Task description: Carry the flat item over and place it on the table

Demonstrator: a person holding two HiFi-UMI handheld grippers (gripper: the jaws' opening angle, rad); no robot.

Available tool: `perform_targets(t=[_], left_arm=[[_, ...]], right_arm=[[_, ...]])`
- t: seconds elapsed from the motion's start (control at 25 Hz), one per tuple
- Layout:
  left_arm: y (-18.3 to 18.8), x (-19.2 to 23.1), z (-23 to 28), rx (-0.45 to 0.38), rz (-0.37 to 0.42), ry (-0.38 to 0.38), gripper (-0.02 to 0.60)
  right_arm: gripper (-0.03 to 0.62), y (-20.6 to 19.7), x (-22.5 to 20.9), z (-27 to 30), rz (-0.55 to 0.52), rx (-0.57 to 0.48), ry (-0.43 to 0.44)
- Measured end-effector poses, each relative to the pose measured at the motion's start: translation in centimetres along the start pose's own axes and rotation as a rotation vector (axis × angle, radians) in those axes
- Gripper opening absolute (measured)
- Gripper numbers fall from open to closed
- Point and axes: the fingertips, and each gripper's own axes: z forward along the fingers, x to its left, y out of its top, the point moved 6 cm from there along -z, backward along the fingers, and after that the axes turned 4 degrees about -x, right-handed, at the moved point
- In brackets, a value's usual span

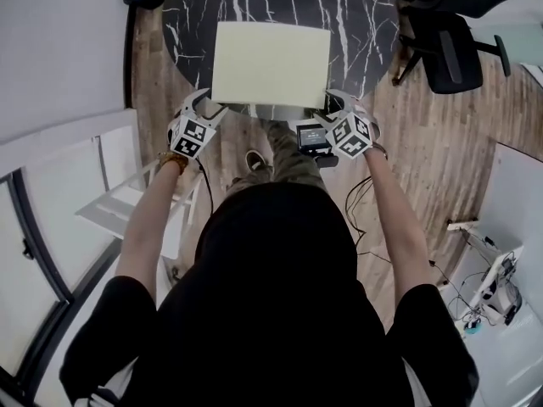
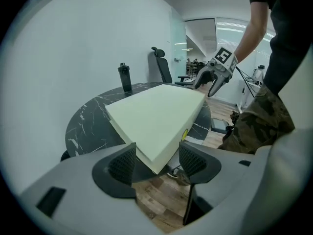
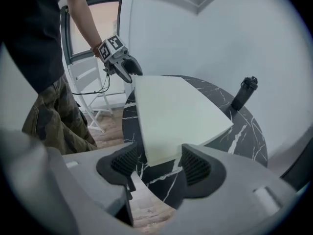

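At the left, the left claw is held wide apart around the near left corner of the flat foam board. The corner is straddled, but a dark gap is seen beside one pad, so nothing is judged to be clamped. The board appears to be laid flat on the round black marbled surface, with its near edge close to the rim and its near left corner jutting out over the wooden floor. A black bottle is stood well apart from it at the far side. At the right, the right claw is likewise spread open around the near right corner, and marble is visible between the board and one pad.

The placing step is judged to be all but done, since the board seems to be borne by the surface. What is called for next is that both claws be drawn straight back off the corners, level and together, so that the board is not dragged or tipped off the rim.
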Motion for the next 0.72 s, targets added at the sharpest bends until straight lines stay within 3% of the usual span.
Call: perform_targets(t=[0.16,0.72], left_arm=[[-0.2,0.5,0.3,0.002,-0.032,0.001,0.287],[3.3,4.1,3.8,-0.032,-0.086,0.008,0.287]], right_arm=[[0.275,1.0,0.3,1.3,0.005,0.005,0.047],[0.273,1.2,-5.4,2.7,0.025,0.04,-0.007]])
